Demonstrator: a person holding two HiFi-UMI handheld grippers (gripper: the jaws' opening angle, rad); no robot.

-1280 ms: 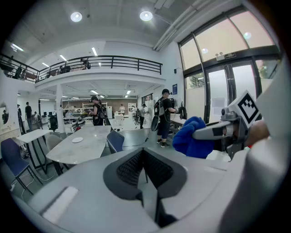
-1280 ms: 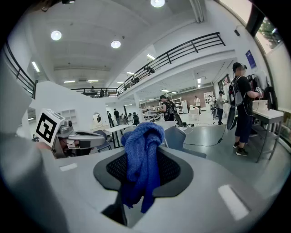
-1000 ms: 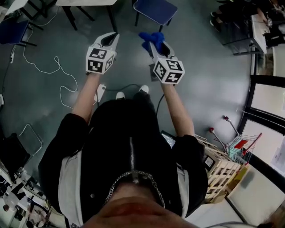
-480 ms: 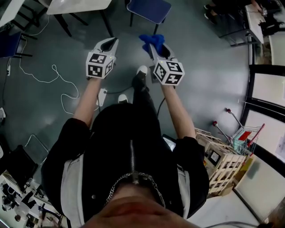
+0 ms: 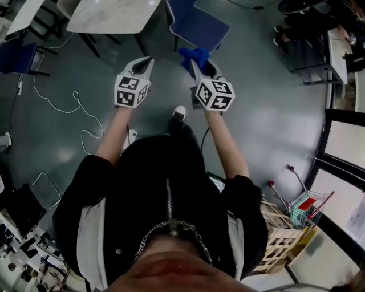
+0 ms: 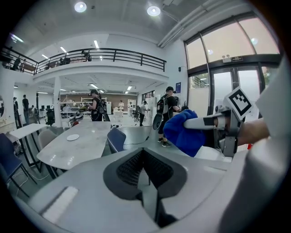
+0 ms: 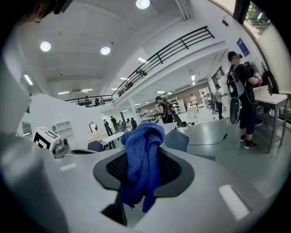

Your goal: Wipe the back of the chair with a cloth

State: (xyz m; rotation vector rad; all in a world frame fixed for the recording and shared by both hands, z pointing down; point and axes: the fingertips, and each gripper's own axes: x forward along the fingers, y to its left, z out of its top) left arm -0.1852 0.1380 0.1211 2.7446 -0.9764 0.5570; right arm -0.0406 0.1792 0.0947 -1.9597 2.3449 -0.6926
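1. The fingers of the right gripper (image 5: 199, 64) squeeze shut on a soft blue knitted cloth (image 5: 193, 55).
2. The fingers of the left gripper (image 5: 142, 61) are closed together and hold nothing.
3. The cloth's long side runs along the fingers, and its bunched end pokes toward the blue chair (image 5: 198, 25) ahead.

A glossy grey floor (image 5: 274, 114) spreads through a tall, white-walled hall. A thin white cable (image 5: 63, 105) loops across it at the left, near a pale marble-topped table on dark legs (image 5: 111, 14). At the lower right, a light wooden slatted crate (image 5: 279, 239) stands beside a small wire trolley with red handles (image 5: 305, 202). Dark-framed glass doors (image 6: 218, 95) let in daylight. A black-railed upper gallery (image 6: 104, 55) runs along the wall, and round recessed ceiling lamps (image 6: 153, 10) glow above.
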